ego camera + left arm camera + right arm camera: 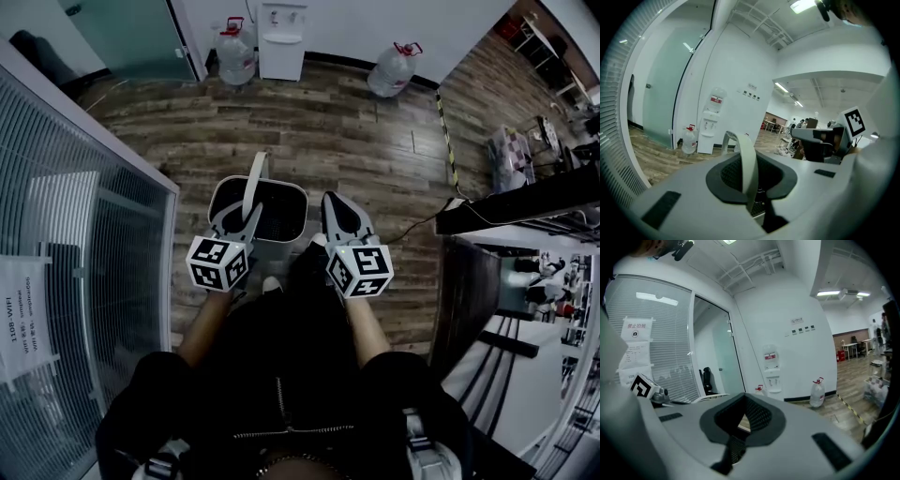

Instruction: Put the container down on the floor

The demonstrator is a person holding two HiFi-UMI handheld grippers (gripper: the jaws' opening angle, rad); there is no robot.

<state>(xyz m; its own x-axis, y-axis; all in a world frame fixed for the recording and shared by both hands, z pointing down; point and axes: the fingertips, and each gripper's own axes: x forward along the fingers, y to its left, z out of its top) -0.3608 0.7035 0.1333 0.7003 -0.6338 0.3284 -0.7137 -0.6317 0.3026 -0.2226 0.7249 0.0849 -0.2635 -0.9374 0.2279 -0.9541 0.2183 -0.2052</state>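
Two hand-held grippers appear at waist level over a wood-plank floor (375,159). The left gripper (244,223) is clamped on the pale strap handle (253,178) of the container (225,192), a white bin with a dark interior. In the left gripper view the strap runs up between the closed jaws. The right gripper (339,214) has its jaws drawn together on nothing and sits just beside the container's right rim, apart from it.

The container lies directly ahead of and below the left gripper, in front of the person's legs, with its handle upright. Whether its base touches the floor cannot be told. Judged from the grip, the task is unfinished: lowering, if needed, and release of the handle remain.
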